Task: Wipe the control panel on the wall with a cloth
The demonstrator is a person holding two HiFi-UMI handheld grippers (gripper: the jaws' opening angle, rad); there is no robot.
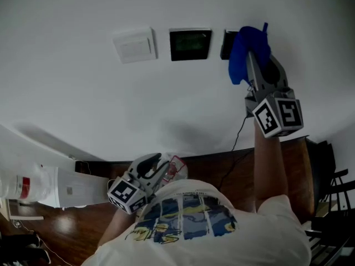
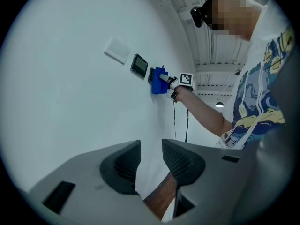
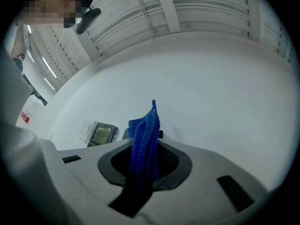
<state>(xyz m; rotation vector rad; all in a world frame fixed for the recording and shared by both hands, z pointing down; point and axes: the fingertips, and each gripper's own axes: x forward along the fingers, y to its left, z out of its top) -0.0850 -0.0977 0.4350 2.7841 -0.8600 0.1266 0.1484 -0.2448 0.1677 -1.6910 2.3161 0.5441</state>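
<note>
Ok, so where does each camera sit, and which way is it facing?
Head view: on the person's head, facing the wall; shows shirt, right arm, left gripper low, right gripper raised with the blue cloth.
Left gripper view: on the left gripper, looking up the wall; own fingers apart, empty; right arm, shirt.
Right gripper view: on the right gripper, near the wall; fingers shut on the blue cloth.
Shared: all show the blue cloth and screen panel.

The blue cloth [image 3: 144, 139] looks ribbed and woven, the white wall [image 1: 83, 104] smooth and matt, the dark square control panel [image 1: 190, 44] glossy.
</note>
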